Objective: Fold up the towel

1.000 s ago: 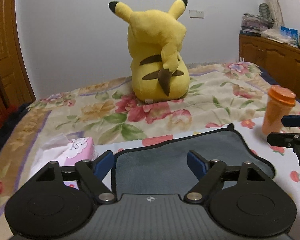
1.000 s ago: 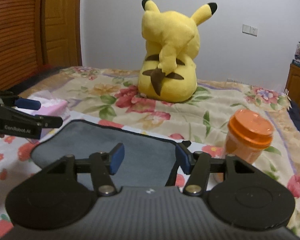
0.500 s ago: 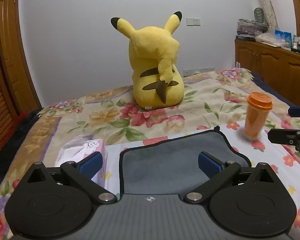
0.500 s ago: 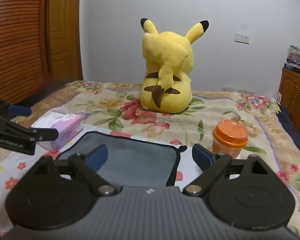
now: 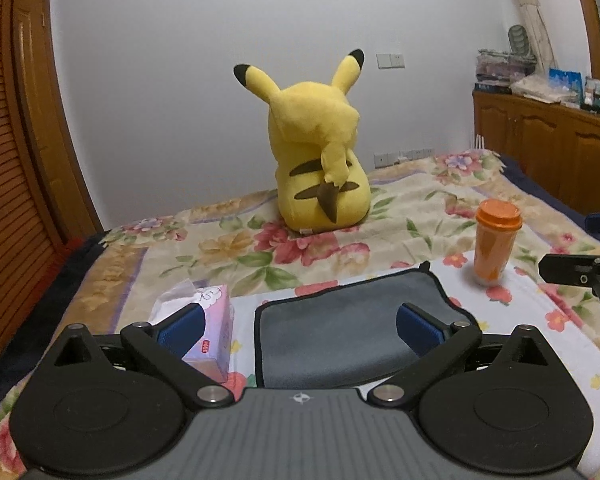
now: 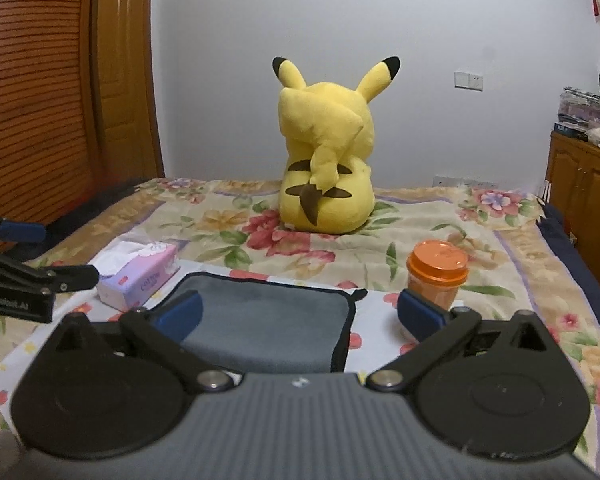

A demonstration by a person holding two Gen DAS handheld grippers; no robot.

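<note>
Left gripper (image 5: 300, 326) fingers spread wide, nothing held. Right gripper (image 6: 299, 316) same, wide apart and empty. Grey towel (image 5: 352, 332) lies flat on the bed (image 5: 400, 216), ahead of and between the left fingers; in the right wrist view it sits ahead of the left-hand finger, reaching toward the middle. Tissue box (image 5: 212, 320) just past the left gripper's left-hand finger, beside the towel. Orange cup (image 6: 437, 274) upright just beyond the right gripper's right-hand finger. Yellow plush toy (image 6: 326, 160) well ahead, centered, back turned.
</note>
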